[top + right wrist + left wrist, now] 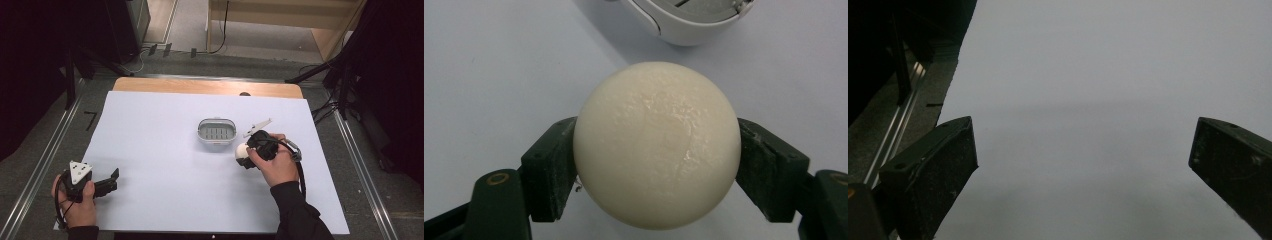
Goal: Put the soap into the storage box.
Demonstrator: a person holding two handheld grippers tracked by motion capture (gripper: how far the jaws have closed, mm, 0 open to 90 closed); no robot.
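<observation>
- Right tool point(656, 150) jaws clamp a cream ball point(656, 145), just beside the white tray point(216, 131).
- Left tool point(1083, 160) jaws gape wide above the desk point(165, 165).

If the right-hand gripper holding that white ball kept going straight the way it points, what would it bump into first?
Probably the white slotted tray: beyond the ball clamped in the right gripper, it lies just ahead on the white table cover, though depth is hard to judge.

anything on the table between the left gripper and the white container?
Nothing: in the high view, only bare white table separates the left gripper from the white container.
</observation>
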